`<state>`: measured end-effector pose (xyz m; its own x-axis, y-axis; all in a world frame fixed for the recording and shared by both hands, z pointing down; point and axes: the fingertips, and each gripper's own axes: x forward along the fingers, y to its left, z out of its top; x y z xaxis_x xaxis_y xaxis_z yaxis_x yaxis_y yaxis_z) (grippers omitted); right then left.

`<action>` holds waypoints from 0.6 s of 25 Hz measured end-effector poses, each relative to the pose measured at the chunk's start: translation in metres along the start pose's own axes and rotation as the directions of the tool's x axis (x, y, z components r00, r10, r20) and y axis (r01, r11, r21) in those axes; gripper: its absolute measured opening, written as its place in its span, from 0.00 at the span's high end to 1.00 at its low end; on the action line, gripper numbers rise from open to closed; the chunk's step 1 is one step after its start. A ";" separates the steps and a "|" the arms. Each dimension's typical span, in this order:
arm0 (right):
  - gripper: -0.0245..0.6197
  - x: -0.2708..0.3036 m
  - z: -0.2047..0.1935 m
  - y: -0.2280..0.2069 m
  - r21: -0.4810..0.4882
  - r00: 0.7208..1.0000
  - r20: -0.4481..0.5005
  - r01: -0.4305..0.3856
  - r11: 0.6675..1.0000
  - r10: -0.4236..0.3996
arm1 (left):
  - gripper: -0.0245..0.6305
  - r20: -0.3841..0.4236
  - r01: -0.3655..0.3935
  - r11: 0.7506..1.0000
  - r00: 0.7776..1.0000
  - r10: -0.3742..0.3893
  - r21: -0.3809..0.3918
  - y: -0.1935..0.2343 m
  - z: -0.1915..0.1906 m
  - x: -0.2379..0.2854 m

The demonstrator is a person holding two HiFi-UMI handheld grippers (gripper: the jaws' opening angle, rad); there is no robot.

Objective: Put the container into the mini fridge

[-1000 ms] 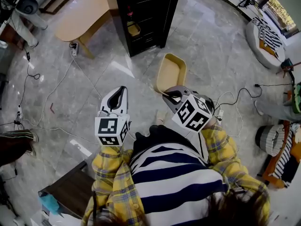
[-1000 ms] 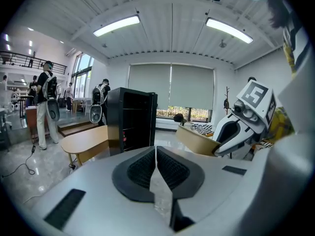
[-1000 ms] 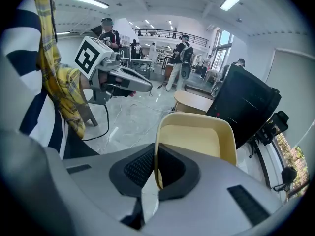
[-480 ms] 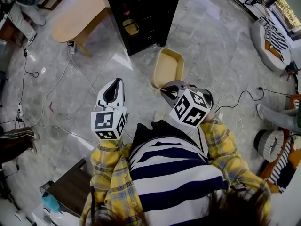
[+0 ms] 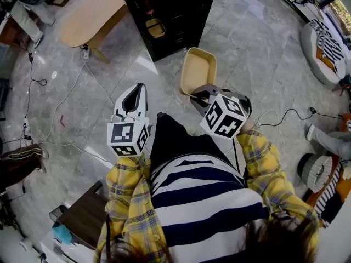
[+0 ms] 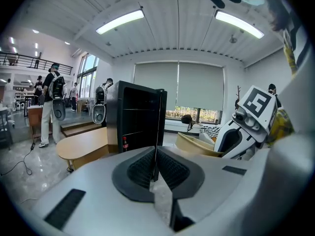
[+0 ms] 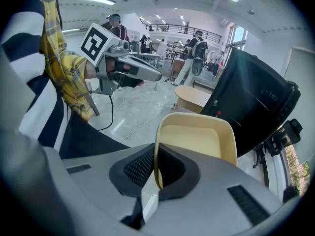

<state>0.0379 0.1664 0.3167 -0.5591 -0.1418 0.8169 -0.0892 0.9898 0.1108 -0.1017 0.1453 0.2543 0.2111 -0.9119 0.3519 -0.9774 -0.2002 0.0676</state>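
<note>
A pale yellow container (image 5: 198, 70) hangs above the floor in front of the black mini fridge (image 5: 170, 15). My right gripper (image 5: 201, 95) is shut on the container's near rim. In the right gripper view the container (image 7: 197, 136) tilts up from the jaws (image 7: 156, 170), and the fridge (image 7: 256, 107) stands just beyond it. My left gripper (image 5: 135, 96) is held to the container's left, shut, with nothing in it. Its own view shows the pads (image 6: 147, 167) pressed together, the fridge (image 6: 135, 117) ahead and the container (image 6: 197, 144) at right. Shelves, a bottle and a yellow item show at the fridge's front.
A rounded wooden table (image 5: 90, 18) stands left of the fridge. Cables (image 5: 55, 114) run over the marble floor. A dark low table (image 5: 82, 218) sits behind at lower left. Patterned cushions (image 5: 323, 43) lie far right. People stand in the background (image 6: 51, 102).
The person has stepped toward the fridge, one leg now forward between the grippers. Both grippers and the held container sit a little closer to the fridge.
</note>
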 end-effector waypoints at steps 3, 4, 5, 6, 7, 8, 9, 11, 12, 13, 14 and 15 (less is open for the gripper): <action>0.91 0.008 0.003 -0.014 0.006 1.000 -0.005 -0.009 1.000 0.009 | 0.93 -0.009 0.016 1.000 1.000 -0.016 0.000 0.006 0.000 0.016; 0.91 0.012 0.003 -0.019 0.009 1.000 -0.010 -0.008 1.000 0.008 | 0.93 -0.012 0.023 1.000 1.000 -0.023 0.001 0.008 0.000 0.023; 0.91 0.016 0.004 -0.025 0.012 1.000 -0.016 -0.007 1.000 0.007 | 0.93 -0.015 0.031 1.000 0.999 -0.031 0.001 0.011 0.000 0.029; 0.91 0.020 0.005 -0.031 0.015 1.000 -0.021 -0.007 1.000 0.007 | 0.93 -0.018 0.040 0.999 0.999 -0.040 0.001 0.014 0.001 0.036; 0.91 0.025 0.007 -0.036 0.020 1.000 -0.024 -0.010 1.000 0.010 | 0.93 -0.020 0.047 0.999 0.999 -0.047 0.000 0.018 0.001 0.042; 0.91 0.029 0.009 -0.041 0.024 1.000 -0.025 -0.015 1.000 0.015 | 0.93 -0.023 0.053 0.999 0.998 -0.053 -0.002 0.022 0.001 0.049; 0.91 0.034 0.011 -0.046 0.028 0.999 -0.026 -0.019 0.999 0.020 | 0.93 -0.025 0.056 0.998 0.998 -0.056 -0.004 0.027 0.002 0.056; 0.91 0.041 0.018 -0.059 0.033 0.999 -0.027 -0.021 0.999 0.022 | 0.93 -0.026 0.064 0.998 0.998 -0.064 -0.009 0.036 0.006 0.070; 0.91 0.044 0.021 -0.065 0.036 0.999 -0.028 -0.019 0.999 0.020 | 0.93 -0.026 0.070 0.998 0.997 -0.070 -0.008 0.041 0.007 0.077; 0.91 0.047 0.024 -0.072 0.038 0.999 -0.028 -0.016 0.999 0.017 | 0.93 -0.027 0.077 0.997 0.997 -0.077 -0.006 0.045 0.009 0.084; 0.91 0.051 0.027 -0.078 0.042 0.999 -0.031 -0.011 0.999 0.013 | 0.93 -0.029 0.083 0.997 0.996 -0.083 -0.003 0.049 0.010 0.090; 0.91 0.055 0.029 -0.084 0.045 0.999 -0.035 -0.007 0.999 0.008 | 0.93 -0.032 0.090 0.996 0.995 -0.090 -0.002 0.053 0.010 0.096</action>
<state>-0.0095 0.0755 0.3355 -0.5309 -0.1333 0.8369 -0.1223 0.9893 0.0800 -0.1332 0.0433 0.2827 0.2979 -0.8783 0.3739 -0.9545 -0.2807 0.1010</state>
